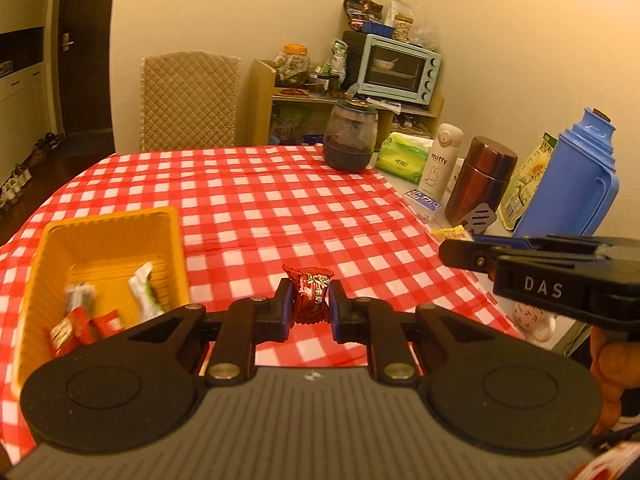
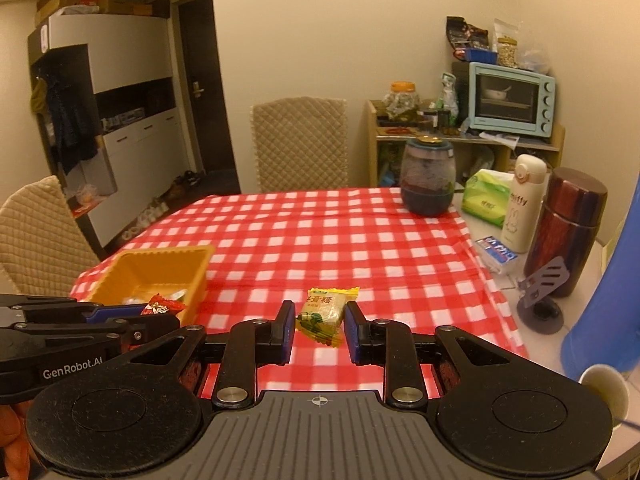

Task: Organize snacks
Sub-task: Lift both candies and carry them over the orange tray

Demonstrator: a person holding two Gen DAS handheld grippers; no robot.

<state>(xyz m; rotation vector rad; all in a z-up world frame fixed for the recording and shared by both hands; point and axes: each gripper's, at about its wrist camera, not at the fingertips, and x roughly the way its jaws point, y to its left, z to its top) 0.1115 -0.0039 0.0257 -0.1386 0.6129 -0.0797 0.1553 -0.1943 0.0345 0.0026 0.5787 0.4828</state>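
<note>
Your bench (image 1: 260,200) wears a glossy red-and-white checked cloth, lightly creased across the middle. At its 1 to 3 o'clock edge stand the tall things: a blue plastic thermos jug (image 1: 568,184), a copper-brown metal flask (image 1: 480,178) with a smooth cylinder body, a white slim bottle (image 1: 438,160) printed with a rabbit, and a rounded glass jar (image 1: 351,140) dark with contents, beside a soft green tissue pack (image 1: 402,156).

At 9 o'clock in your left view sits the yellow tray (image 1: 60,240), a rectangular moulded plastic tub with ribbed floor. Inside it lie red wrapped sweets (image 1: 86,326) and a white-and-green sachet (image 1: 144,292); one piece there is too blurred to read.

Your left gripper (image 1: 310,306) has its blue-padded jaws clenched on a dark red candy (image 1: 309,294), a crinkly foil wrapper with twisted top, held above the cloth just right of the tray.

Your right gripper (image 2: 318,330) has its jaws pressed against a yellow-green candy (image 2: 324,314), a flat pillow-shaped packet with serrated ends, tilted slightly and held over the cloth at centre.
</note>
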